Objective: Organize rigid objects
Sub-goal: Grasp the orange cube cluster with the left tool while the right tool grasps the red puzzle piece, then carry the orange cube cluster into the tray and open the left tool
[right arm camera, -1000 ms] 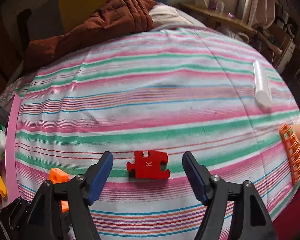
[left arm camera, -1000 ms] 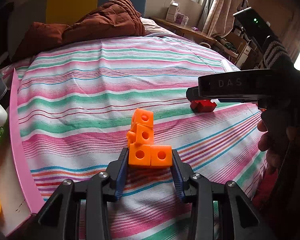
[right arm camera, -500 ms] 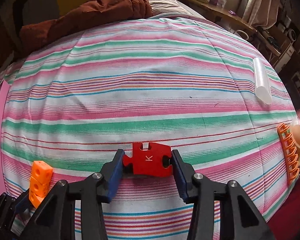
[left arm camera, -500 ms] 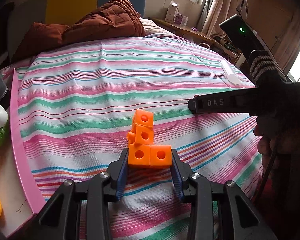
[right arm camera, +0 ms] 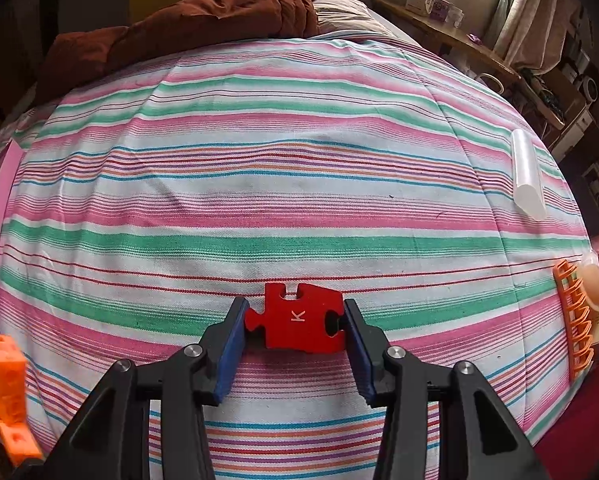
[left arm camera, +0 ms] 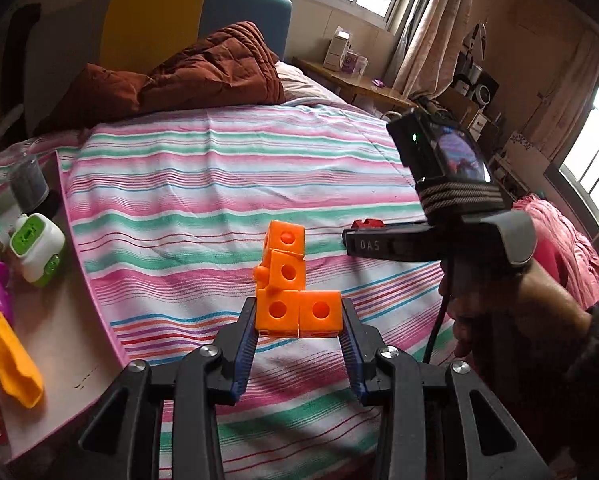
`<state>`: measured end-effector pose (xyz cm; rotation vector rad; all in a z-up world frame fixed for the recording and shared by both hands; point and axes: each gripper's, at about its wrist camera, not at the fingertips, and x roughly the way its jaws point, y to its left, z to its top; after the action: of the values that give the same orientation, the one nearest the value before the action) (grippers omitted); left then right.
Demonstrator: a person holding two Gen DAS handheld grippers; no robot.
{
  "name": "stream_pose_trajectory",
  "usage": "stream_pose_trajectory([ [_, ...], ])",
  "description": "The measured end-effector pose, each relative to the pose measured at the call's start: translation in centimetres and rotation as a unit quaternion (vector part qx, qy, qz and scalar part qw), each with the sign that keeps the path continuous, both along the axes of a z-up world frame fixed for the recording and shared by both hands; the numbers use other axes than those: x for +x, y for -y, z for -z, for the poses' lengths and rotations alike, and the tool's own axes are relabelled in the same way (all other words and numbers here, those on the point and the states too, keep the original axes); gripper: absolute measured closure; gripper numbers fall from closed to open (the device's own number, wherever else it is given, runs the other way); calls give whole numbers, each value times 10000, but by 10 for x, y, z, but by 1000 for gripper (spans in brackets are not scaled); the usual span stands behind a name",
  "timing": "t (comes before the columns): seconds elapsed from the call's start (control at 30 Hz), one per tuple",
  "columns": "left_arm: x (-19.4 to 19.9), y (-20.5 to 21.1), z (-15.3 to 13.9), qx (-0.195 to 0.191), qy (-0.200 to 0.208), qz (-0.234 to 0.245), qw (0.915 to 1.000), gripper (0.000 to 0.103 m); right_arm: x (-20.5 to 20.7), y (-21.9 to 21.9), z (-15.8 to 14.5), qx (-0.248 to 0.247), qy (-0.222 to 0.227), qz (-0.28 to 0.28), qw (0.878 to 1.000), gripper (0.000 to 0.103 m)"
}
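Moved: both grippers lifted off striped bedspread (right arm camera: 299,184) since last frame
Left gripper (left arm camera: 299,334): clamped on orange linking cubes (left arm camera: 291,296) (L-shaped stack)
Right gripper (right arm camera: 295,332): clamped on red K puzzle piece (right arm camera: 299,318)

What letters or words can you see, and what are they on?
"K": white, on the red puzzle piece in the right gripper.
"DAS": on the right gripper's side, seen from the left wrist camera.
Boxes by the window: print too small to read.

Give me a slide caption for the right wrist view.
Right gripper clamps a red K puzzle piece above the striped bedsheet.
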<state>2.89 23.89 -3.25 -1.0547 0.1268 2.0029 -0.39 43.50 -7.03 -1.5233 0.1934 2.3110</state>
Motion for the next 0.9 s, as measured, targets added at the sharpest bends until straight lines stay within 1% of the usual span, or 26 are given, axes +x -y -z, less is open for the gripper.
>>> stream_pose_trajectory([
  [0.17, -13, 40, -24, 278, -39, -449, 9986, 64, 6, 6, 3, 106, 29, -83, 9999, 57],
  [0.27, -26, 70, -29, 321, -41, -799, 9963, 64, 6, 7, 3, 147, 35, -110, 9998, 57],
  [0.33, -37, 89, -26, 313, 31, -1068, 9938, 64, 4, 2, 6, 150, 41, -109, 9998, 57],
  [0.47, -53, 129, -11, 365, 393, -1597, 9857, 64, 3, 1, 6, 146, 44, -103, 9998, 57],
  [0.53, -55, 144, -3, 357, 514, -1761, 9824, 64, 2, -1, 7, 155, 48, -114, 9998, 57],
  [0.57, -57, 149, 1, 332, 556, -1843, 9807, 64, 2, 0, 7, 159, 47, -114, 9998, 57],
  [0.63, -58, 158, 8, 390, 780, -1953, 9768, 64, 1, -1, 7, 170, 51, -125, 9998, 57],
  [0.67, -58, 159, 9, 399, 796, -1982, 9761, 64, 2, 0, 7, 170, 52, -131, 9998, 57],
  [0.73, -58, 157, 9, 340, 734, -1969, 9771, 64, 2, 0, 8, 179, 56, -147, 9997, 57],
  [0.8, -61, 154, 8, 390, 792, -1939, 9770, 64, 1, 0, 7, 179, 58, -160, 9997, 57],
  [0.9, -69, 142, 12, 289, 853, -1923, 9772, 64, 1, -1, 7, 188, 66, -181, 9996, 57],
])
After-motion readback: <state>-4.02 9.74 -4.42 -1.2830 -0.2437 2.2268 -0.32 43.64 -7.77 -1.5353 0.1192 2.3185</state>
